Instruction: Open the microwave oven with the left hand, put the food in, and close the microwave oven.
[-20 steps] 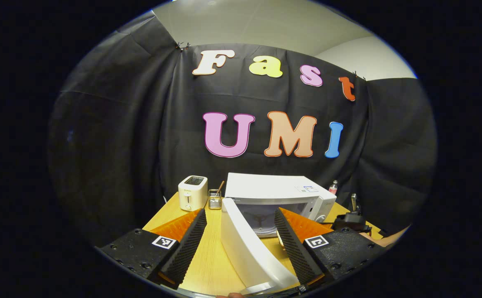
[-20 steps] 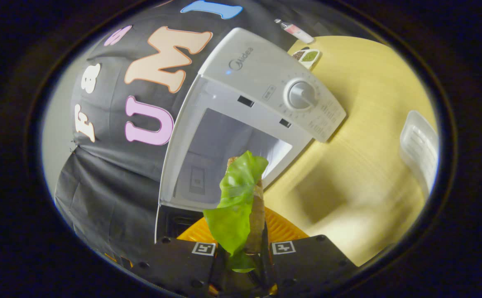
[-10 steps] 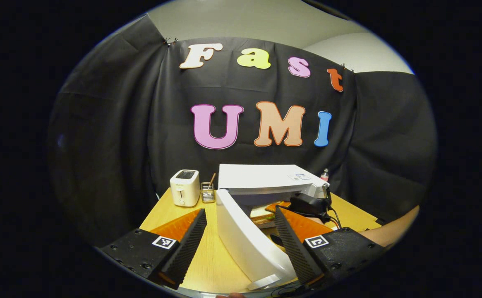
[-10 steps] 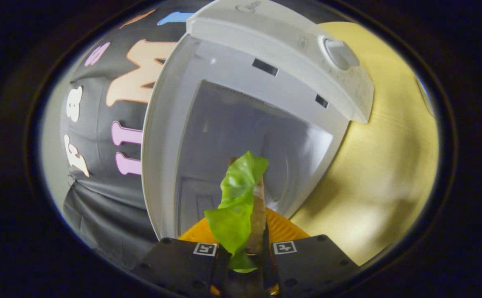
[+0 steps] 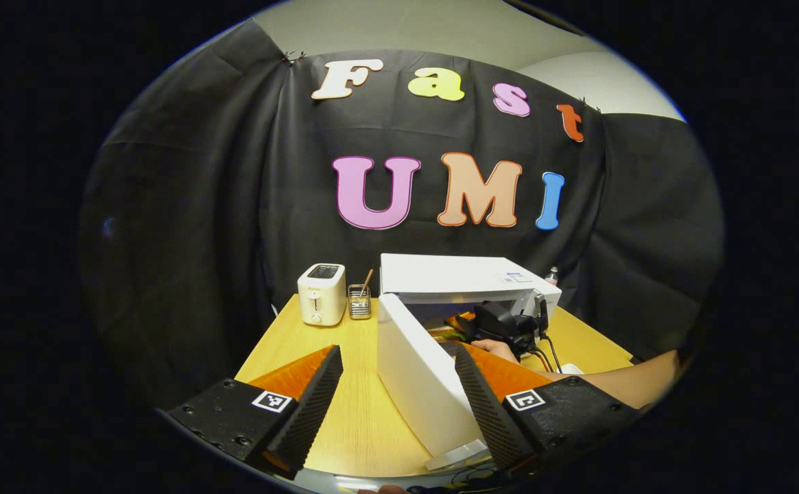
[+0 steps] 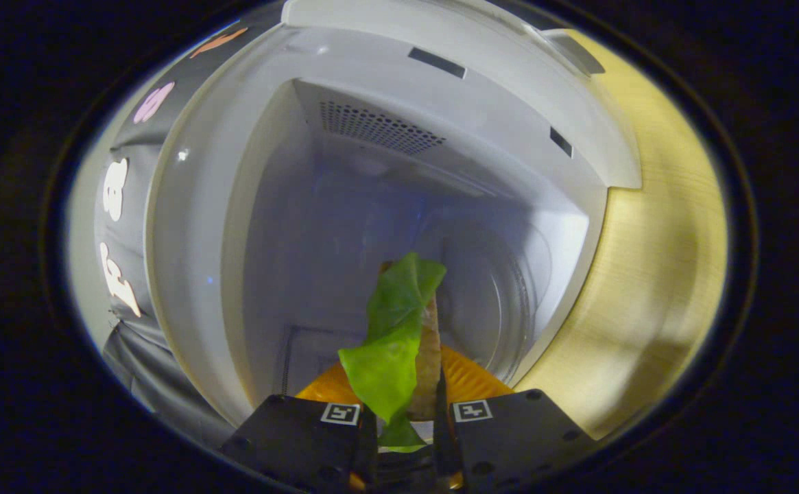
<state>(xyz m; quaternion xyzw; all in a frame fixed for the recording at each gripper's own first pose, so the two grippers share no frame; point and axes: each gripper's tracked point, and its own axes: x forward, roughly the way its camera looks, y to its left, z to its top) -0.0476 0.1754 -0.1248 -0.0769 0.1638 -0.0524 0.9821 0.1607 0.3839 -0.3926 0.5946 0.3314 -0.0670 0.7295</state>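
The white microwave oven [image 5: 461,278] stands at the back of the wooden table [image 5: 358,405], its door [image 5: 420,384] swung wide open toward me. My left gripper [image 5: 399,391] is open, held back from the oven, with the door's edge showing between its fingers. My right gripper [image 6: 404,432] is shut on the food [image 6: 399,336], a sandwich with a green lettuce leaf, and points into the microwave oven's cavity [image 6: 399,206], tilted on its side. In the left gripper view the right gripper [image 5: 502,326] and a hand [image 5: 492,348] reach into the oven's mouth.
A white toaster [image 5: 322,293] and a small wire holder [image 5: 359,302] with sticks stand left of the oven. A small bottle [image 5: 551,276] sits behind its right corner. A forearm [image 5: 618,381] crosses the table at the right. The glass turntable [image 6: 502,302] shows inside the cavity.
The right gripper has carried the food forward from in front of the oven into its open mouth. The left gripper has shifted slightly and stays open.
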